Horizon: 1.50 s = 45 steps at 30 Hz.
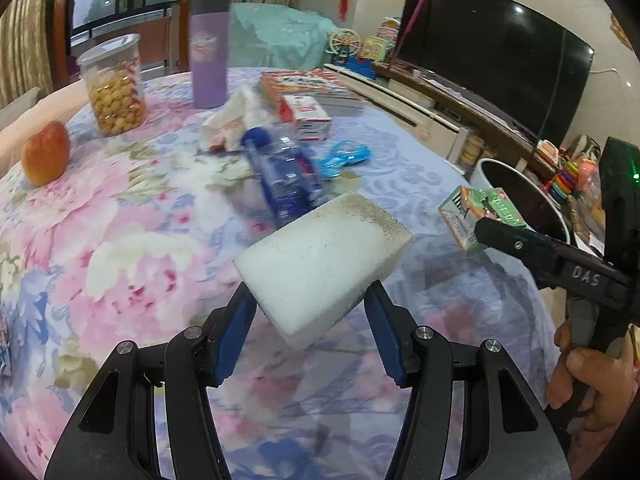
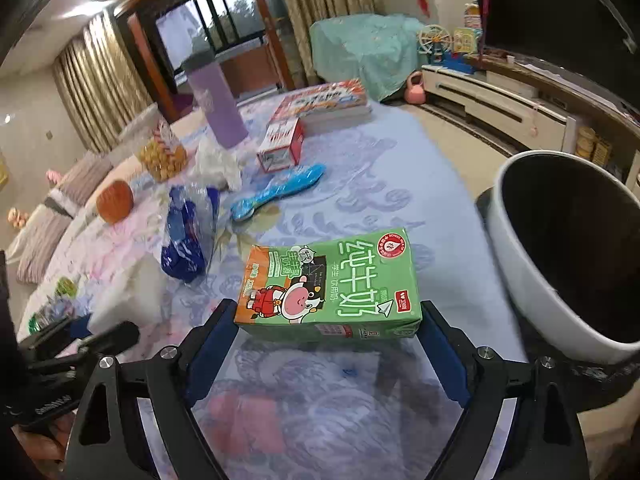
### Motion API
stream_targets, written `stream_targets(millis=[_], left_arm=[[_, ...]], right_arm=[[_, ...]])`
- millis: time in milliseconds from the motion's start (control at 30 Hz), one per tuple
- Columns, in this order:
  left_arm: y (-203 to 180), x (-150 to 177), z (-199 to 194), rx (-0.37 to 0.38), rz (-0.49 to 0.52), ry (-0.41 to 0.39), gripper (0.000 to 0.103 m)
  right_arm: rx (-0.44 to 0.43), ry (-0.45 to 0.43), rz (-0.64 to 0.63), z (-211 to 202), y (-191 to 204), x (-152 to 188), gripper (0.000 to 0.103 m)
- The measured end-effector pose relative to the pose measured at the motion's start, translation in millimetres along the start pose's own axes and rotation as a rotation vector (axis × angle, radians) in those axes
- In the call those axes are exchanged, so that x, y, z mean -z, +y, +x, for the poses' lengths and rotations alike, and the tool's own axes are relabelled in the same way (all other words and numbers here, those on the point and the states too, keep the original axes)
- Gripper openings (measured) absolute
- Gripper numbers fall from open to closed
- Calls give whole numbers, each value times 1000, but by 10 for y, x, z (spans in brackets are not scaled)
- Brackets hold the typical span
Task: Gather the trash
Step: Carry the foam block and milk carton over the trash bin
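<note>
The left gripper [image 1: 311, 312] squeezes a white foam block [image 1: 322, 266] in the middle of its view, up off the flowery tablecloth [image 1: 120, 240]. The right gripper [image 2: 326, 340] is clamped on a green milk carton [image 2: 330, 286], held in the air. A white bin [image 2: 516, 248] sits at the right edge, just beside the carton.

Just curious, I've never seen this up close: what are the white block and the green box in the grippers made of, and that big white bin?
White block: looks like foam or sponge, matte, fine-pored, with a grubby speckled edge.
Green box: coated paperboard milk carton, slightly glossy print, folded seams.
White bin: probably smooth plastic, though the look leaves it open; dark inside.
</note>
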State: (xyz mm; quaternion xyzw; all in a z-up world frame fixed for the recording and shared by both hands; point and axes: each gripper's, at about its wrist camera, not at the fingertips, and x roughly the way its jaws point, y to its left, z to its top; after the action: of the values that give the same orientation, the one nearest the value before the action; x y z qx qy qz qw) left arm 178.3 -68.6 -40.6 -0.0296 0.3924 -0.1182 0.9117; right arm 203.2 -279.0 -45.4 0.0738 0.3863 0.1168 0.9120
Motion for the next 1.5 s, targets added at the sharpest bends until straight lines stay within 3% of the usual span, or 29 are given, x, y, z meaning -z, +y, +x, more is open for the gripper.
stream_targets(millis=[767, 1500], left_arm=[[-1218, -348, 254, 145, 164, -3, 56], [-1998, -696, 616, 170, 283, 4, 56]], right_arm=[[88, -101, 166, -818, -984, -12, 90], [112, -108, 258, -910, -1651, -131, 90]])
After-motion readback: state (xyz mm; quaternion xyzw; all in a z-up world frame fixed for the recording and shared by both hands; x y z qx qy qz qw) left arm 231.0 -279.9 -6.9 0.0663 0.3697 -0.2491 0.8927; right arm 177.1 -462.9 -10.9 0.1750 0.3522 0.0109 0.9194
